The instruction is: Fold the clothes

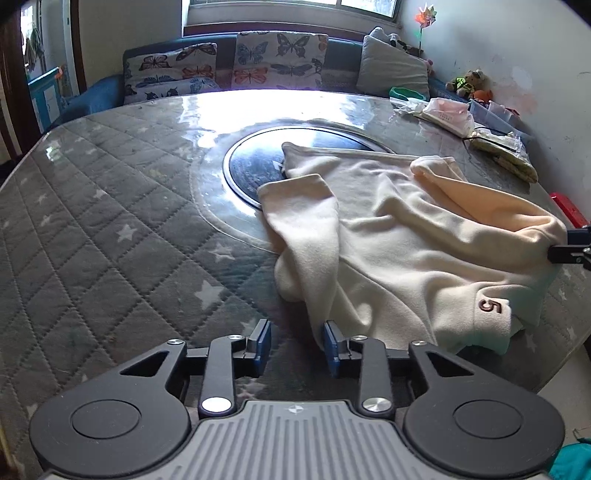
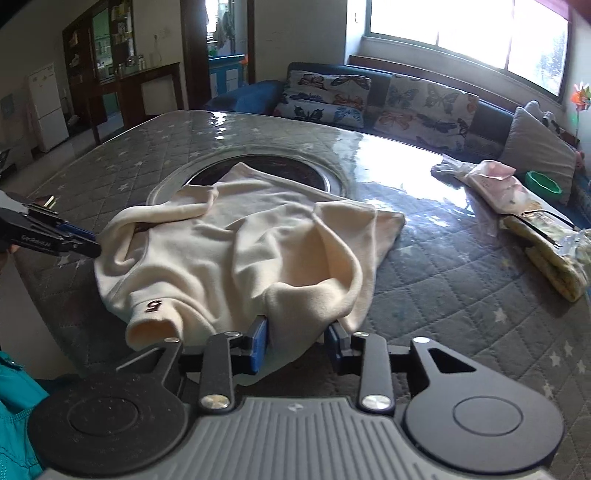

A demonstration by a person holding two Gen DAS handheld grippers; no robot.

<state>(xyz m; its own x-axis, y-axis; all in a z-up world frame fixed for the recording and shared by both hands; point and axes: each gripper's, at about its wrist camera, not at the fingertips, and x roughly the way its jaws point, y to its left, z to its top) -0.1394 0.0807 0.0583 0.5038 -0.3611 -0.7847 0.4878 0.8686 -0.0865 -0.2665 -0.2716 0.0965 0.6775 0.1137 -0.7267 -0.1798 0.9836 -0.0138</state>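
A cream garment (image 2: 236, 254) lay crumpled on the quilted grey table (image 2: 461, 280), its near edge between the parted fingers of the right gripper (image 2: 297, 341), while the left gripper (image 2: 94, 248) touched its left side.

Butterfly-cushioned sofa (image 2: 369, 99), bright window (image 2: 469, 33)

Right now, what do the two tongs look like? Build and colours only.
Both match: left tongs and right tongs have black linkage arms with silver rivets, blue pads on the fingers, round black side discs and a ribbed grey body. The left one carries small white lettering on its side. A teal sleeve shows.
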